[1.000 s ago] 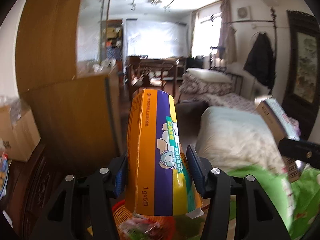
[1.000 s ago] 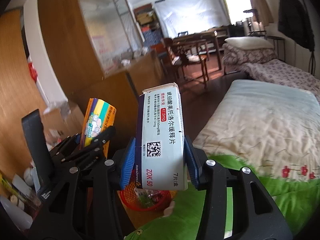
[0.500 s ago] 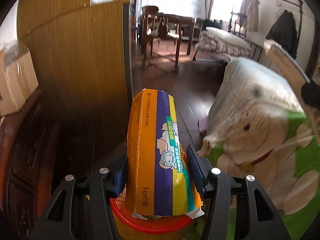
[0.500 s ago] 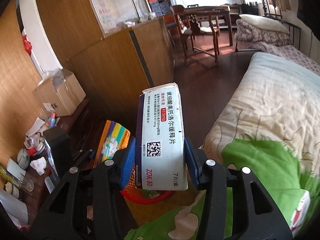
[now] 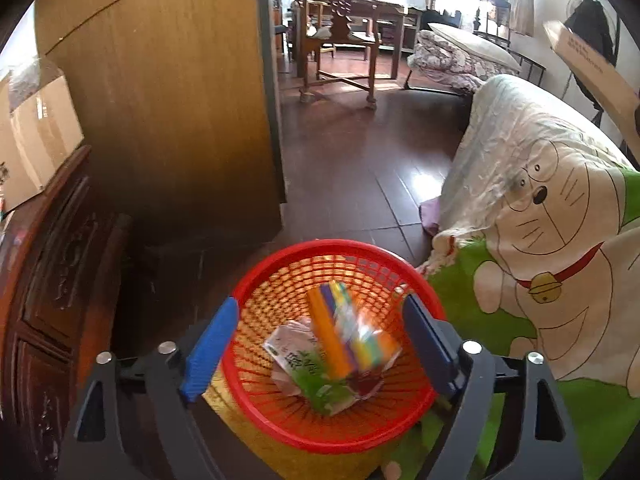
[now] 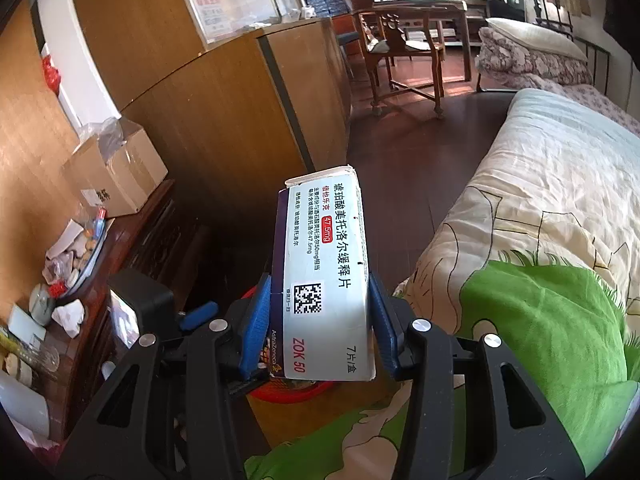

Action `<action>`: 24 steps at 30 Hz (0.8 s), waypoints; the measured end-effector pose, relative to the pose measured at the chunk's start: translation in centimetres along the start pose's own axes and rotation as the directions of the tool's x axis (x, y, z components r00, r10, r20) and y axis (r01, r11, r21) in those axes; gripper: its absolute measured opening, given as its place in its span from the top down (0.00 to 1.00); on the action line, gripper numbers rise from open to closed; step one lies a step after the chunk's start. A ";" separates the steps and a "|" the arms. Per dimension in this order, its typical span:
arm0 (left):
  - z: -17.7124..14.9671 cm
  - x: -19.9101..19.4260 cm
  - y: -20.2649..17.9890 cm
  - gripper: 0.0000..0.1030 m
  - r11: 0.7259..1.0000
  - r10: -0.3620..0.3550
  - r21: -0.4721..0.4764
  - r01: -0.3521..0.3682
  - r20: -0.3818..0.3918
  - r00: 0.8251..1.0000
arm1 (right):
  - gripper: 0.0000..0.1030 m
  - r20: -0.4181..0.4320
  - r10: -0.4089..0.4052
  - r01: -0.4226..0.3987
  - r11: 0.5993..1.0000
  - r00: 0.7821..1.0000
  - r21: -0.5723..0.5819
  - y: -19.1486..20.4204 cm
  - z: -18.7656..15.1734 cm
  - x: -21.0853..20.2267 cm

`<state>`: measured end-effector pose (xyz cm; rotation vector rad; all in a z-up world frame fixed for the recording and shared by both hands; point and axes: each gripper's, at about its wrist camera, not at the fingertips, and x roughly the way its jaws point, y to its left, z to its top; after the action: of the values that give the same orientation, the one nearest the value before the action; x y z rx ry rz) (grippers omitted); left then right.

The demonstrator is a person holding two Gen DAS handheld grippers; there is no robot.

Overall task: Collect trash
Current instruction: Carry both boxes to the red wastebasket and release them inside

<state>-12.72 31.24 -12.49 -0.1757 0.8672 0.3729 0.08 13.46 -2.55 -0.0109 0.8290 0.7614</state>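
While both cameras tilt down toward the floor beside the bed, the scene reads as follows.

Left hand-held gripper (image 5: 320, 344): jaws spread wide above the basket and have just been opening; nothing sits between the blue pads (image 5: 210, 350), which touch no object.

Red basket (image 5: 280, 256): round, mesh-walled, standing on a yellow surface just beside the bed's edge, directly below the left hand-held gripper; in the right wrist view only a sliver of its rim (image 6: 294, 394) shows under the white box.

Striped box (image 5: 348, 338): orange, purple, yellow and green carton, motion-blurred, lying inside the basket apart from both pads; whether it has come to rest cannot be told.

Other basket contents: a crumpled green and white packet (image 5: 308, 372) lies at the bottom, partly under the striped box.

Right hand-held gripper (image 6: 318, 330): closed on the white box, one blue pad pressed against each long side.

White box (image 6: 326, 276): medicine carton with a purple edge, a QR code and printed Chinese text, held upright with its top flap end pointing away from the camera; it also appears at the right edge of the left wrist view (image 5: 588, 64), raised above the bed.

Bed (image 5: 560, 208): right of the basket, covered by a quilt with a cartoon cat print and green patches.

Bench (image 6: 100, 280): dark carved wood at the left, carrying a cardboard box (image 6: 116, 172), crumpled papers and small jars.

Wooden partition (image 5: 172, 100): stands behind the basket; a chair (image 5: 340, 44) is beyond it on the dark floor.
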 end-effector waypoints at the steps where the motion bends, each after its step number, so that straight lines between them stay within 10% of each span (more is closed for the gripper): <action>1: -0.1 -0.3 0.7 0.13 1.000 0.009 -0.015 -0.009 0.001 1.000 | 0.55 -0.001 -0.001 0.001 1.000 1.000 -0.004 0.1 -0.1 0.1; 13: -3.5 -4.1 11.2 0.10 0.968 0.126 -0.209 -0.139 -0.076 0.989 | 0.54 -0.108 0.059 -0.067 0.995 0.992 -0.070 4.0 -0.4 3.5; 24: -5.1 -3.1 10.1 0.10 0.976 0.171 -0.113 -0.184 -0.116 0.978 | 0.52 -0.267 0.056 -0.095 0.986 0.962 -0.136 7.8 -1.7 11.2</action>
<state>-22.09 38.29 -13.30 -0.2341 0.9685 0.5895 -1.06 25.52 -9.08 -0.2178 1.0273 0.9052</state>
